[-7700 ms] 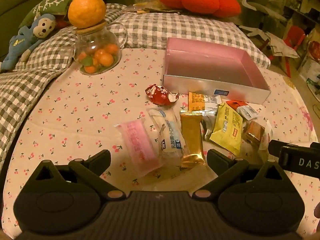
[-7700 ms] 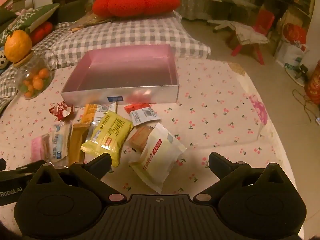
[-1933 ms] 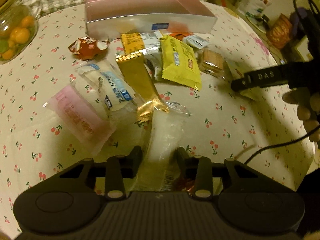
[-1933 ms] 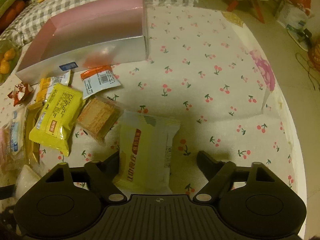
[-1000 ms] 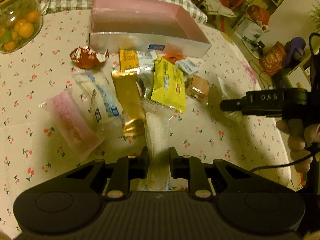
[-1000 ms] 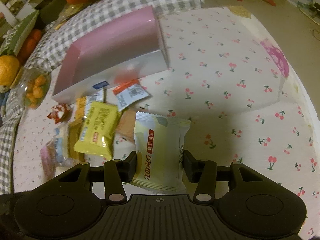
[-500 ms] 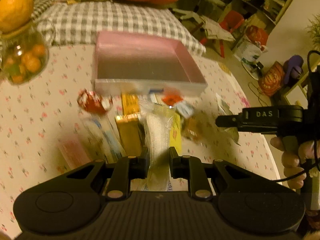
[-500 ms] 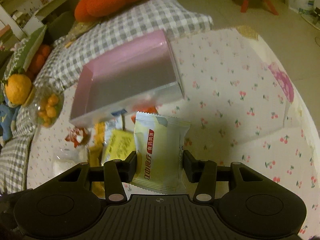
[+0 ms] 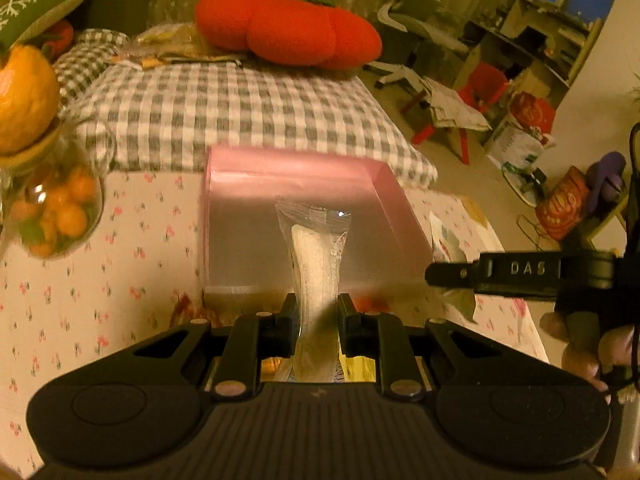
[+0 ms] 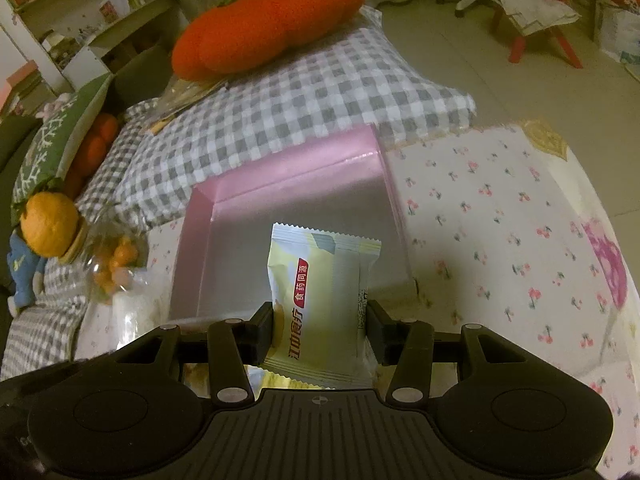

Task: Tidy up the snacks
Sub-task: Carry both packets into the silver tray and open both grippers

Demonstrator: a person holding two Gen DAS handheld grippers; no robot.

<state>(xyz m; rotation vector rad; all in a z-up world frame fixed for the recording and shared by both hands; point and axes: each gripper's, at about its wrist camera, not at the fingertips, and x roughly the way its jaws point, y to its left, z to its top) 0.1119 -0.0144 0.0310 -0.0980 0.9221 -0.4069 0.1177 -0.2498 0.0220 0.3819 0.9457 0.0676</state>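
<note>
My left gripper [image 9: 317, 312] is shut on a clear-wrapped white snack bar [image 9: 316, 256], held up in front of the pink box [image 9: 390, 196], whose silver floor is bare. My right gripper [image 10: 320, 320] is shut on a pale yellow snack packet with a red label [image 10: 320, 280], also raised before the pink box [image 10: 288, 168]. In the left wrist view the right gripper's black finger [image 9: 500, 270] reaches in from the right, held by a hand [image 9: 580, 344]. The other snacks on the cloth are mostly hidden behind the grippers.
A glass jar of small oranges [image 9: 56, 216] with an orange on its lid stands left of the box. A checked cushion [image 9: 240, 108] and a red pumpkin pillow [image 9: 288, 28] lie behind it. The cherry-print cloth [image 10: 500, 232] spreads to the right, ending at the table edge.
Both grippers have lifted off the cloth with their snacks and moved toward the pink box, which now fills the middle of both views. The snack pile has dropped out of sight.
</note>
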